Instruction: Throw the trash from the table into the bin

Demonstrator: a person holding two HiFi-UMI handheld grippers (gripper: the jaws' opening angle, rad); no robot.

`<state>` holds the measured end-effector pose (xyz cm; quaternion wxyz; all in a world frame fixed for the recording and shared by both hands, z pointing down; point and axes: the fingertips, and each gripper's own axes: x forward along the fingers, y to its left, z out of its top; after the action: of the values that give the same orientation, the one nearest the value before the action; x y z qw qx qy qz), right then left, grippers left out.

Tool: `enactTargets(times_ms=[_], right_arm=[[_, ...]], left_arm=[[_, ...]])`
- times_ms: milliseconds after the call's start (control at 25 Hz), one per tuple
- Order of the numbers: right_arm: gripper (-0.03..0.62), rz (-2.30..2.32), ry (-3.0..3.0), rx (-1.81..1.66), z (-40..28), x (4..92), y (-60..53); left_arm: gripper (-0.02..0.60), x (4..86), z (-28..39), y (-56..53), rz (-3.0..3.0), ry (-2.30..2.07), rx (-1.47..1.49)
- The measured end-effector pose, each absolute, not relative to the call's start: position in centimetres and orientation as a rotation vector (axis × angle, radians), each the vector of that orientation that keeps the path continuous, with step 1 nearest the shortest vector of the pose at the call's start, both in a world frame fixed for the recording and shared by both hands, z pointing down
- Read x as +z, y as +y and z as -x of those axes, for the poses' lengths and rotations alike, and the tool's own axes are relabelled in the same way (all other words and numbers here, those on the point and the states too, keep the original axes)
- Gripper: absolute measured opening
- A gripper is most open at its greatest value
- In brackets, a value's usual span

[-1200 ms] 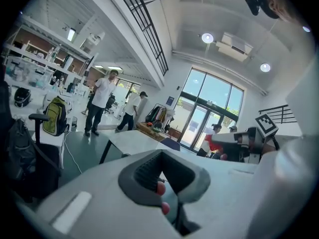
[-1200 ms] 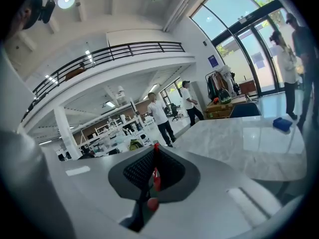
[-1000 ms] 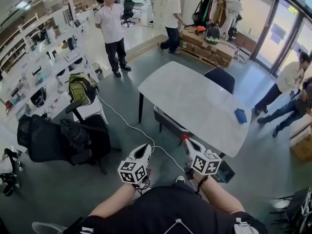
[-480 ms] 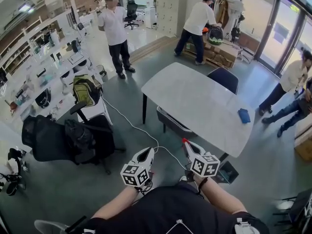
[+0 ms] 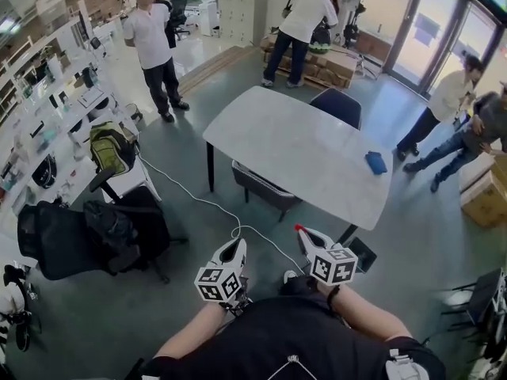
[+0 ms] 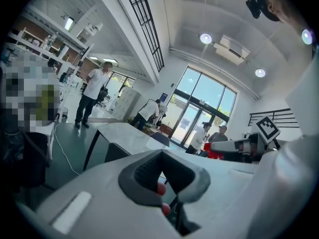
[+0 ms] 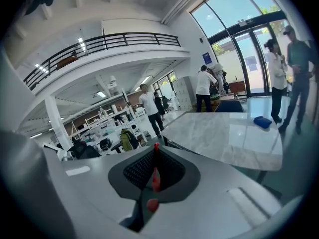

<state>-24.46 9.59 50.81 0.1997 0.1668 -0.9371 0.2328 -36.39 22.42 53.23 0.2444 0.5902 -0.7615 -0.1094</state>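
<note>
Since a second ago the view has swung: the desk now sits further left in frame, and the bystander in white at the far end has walked over to the cardboard boxes and bends over them. Both grippers are held low by the body as before, well short of the desk.

The left gripper has its jaws together with nothing between them. The right gripper is the same, pads closed on each other and empty.

The only thing on the desk is a small blue item, flat, near the right edge close to the far right corner. It is probably the trash and it is untouched. A dark box stands on the floor by the near right corner. It may be the bin, I cannot tell.

Task barely begun; next is likely an approach to the right end.

Risks:
- A cable trails across the floor between the person and the desk, a snag or trip hazard on the walk in.
- The jaws are shut, so reaching without opening would just shove the item.
- The item is flat, the top looks slick and the edge is close — a poor pinch could slide it off.
- People stand just past the right end, leaving little room to swing.
</note>
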Motion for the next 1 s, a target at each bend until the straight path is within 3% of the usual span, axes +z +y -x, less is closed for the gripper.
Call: enactTargets(times_ms=[520, 1000], right_arm=[[0.031, -0.616, -2.626, 0.688, 16.2, 51.4, 1.4], [0.031, -0.958, -2.559, 0.896, -7.2, 54.2, -18.7]], left_arm=[[0.0, 51.8, 31.1, 11.9, -1.72, -2.017, -0.181], [0.0, 52.3, 8.2, -11.3, -1.943, -1.773, -0.013]])
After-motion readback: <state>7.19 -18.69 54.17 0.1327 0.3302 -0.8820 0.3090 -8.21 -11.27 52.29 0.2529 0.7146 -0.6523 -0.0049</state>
